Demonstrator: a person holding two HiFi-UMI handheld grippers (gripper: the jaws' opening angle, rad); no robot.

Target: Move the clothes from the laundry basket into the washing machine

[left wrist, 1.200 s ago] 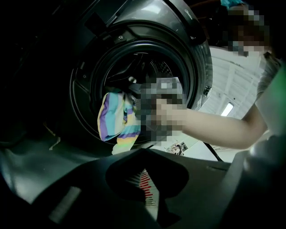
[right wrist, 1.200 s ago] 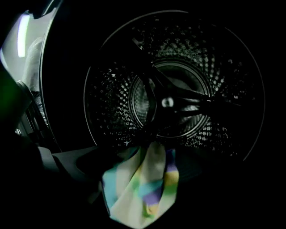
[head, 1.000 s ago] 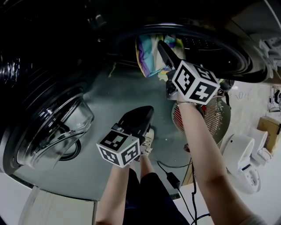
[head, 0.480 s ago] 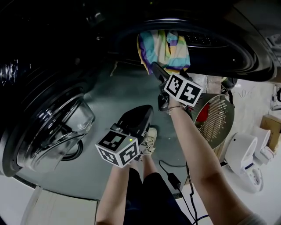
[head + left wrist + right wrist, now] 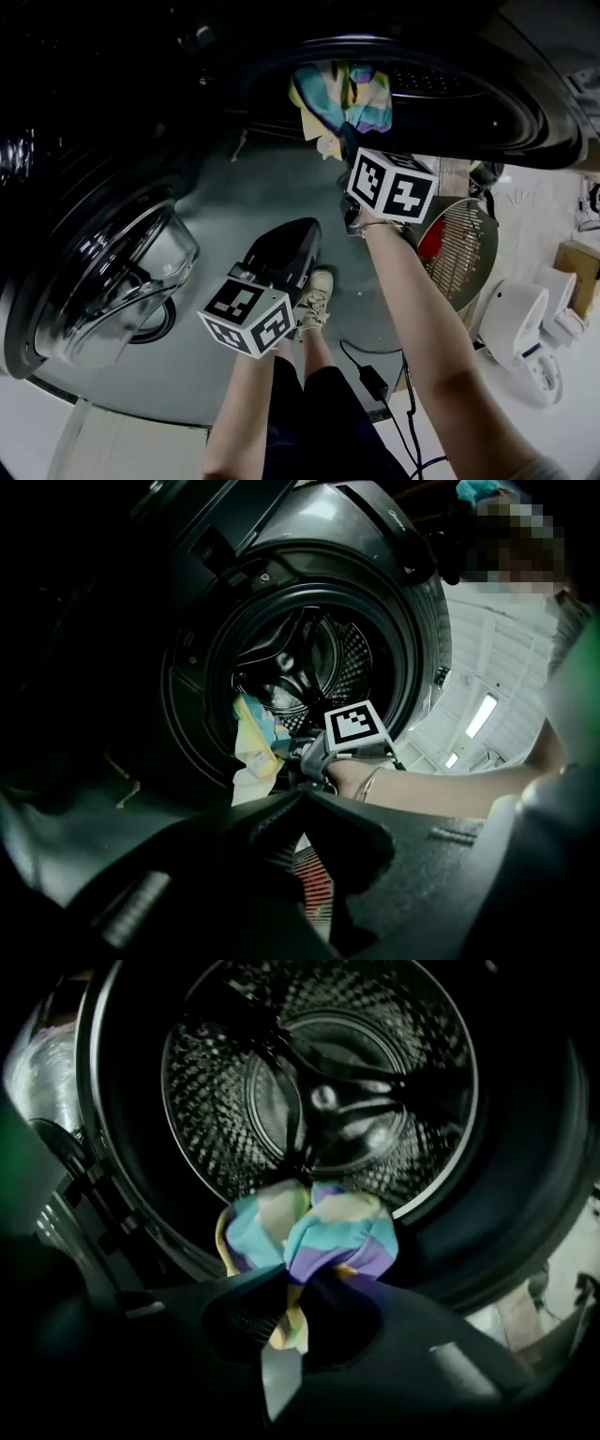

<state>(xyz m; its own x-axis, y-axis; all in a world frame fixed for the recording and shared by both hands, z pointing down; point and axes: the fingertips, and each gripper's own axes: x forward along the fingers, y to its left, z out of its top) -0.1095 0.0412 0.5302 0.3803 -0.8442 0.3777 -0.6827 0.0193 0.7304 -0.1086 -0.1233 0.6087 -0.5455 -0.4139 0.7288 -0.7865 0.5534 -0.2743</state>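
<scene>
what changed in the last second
The right gripper moved a little left at the drum mouth, carrying the cloth with it, still shut on it. The left gripper stayed low, shut and empty; the door stayed open.

A sneaker (image 5: 316, 296) stands near a black adapter (image 5: 368, 382).

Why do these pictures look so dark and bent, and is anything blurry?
Head view: the wide lens curves the washing machine door, whose glass catches glare. Left gripper view: the left tool looms dark and soft up close; ceiling lights blow out white. Right gripper view: the drum glints, the striped cloth in the right tool is slightly soft, surroundings near black.
</scene>
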